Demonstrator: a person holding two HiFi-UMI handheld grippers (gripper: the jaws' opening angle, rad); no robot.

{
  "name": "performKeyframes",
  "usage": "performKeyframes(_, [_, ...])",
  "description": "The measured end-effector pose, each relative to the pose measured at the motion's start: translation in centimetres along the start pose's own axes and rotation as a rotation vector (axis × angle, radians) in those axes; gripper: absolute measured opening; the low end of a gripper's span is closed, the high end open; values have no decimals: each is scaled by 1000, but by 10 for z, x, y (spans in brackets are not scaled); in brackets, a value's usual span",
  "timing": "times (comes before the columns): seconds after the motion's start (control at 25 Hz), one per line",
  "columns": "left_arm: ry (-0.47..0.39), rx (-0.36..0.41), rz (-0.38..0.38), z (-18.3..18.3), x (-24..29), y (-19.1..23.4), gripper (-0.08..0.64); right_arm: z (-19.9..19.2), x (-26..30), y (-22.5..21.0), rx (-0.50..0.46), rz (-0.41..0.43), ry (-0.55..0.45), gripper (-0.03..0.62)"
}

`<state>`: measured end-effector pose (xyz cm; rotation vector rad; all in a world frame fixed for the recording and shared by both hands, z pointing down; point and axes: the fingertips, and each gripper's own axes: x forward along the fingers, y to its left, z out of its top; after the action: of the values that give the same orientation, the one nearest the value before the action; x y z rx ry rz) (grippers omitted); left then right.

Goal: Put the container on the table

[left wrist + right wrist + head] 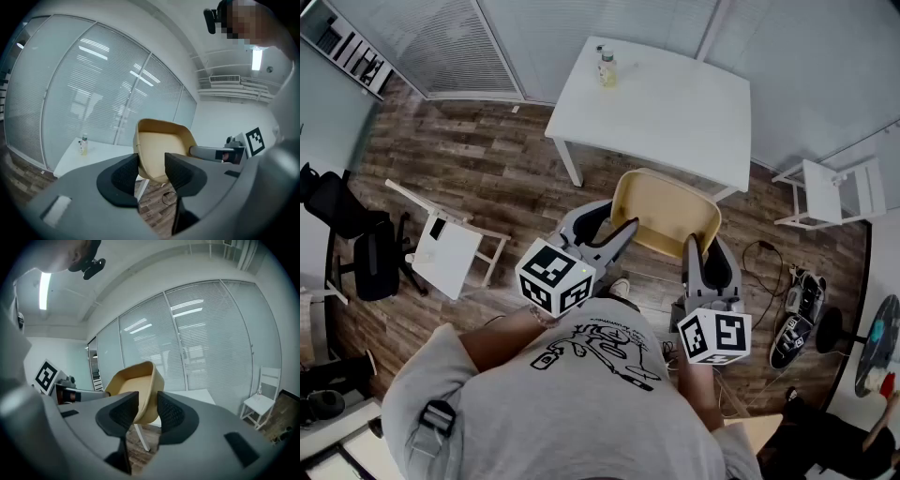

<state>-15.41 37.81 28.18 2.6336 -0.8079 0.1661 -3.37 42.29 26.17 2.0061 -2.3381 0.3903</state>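
A tan, rounded tub-like container hangs in the air over the wooden floor, short of the white table. My left gripper is shut on its left wall and my right gripper on its right wall. In the left gripper view the container has its wall edge between the left gripper's dark pads. The right gripper view shows the container tilted, its wall pinched in the right gripper. A small bottle stands near the table's far left corner.
A white folding chair stands to the left and another white chair to the right of the table. A black office chair is far left. Shoes, cables and a fan lie at the right. Glass walls with blinds are behind the table.
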Motion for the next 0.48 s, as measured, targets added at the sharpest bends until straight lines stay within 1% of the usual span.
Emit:
performKeyframes(0.32, [9, -2, -2, -5, 13, -11, 164, -3, -6, -17, 4, -6, -3, 115])
performKeyframes(0.48, [17, 6, -3, -8, 25, -20, 164, -5, -10, -30, 8, 7, 1, 115])
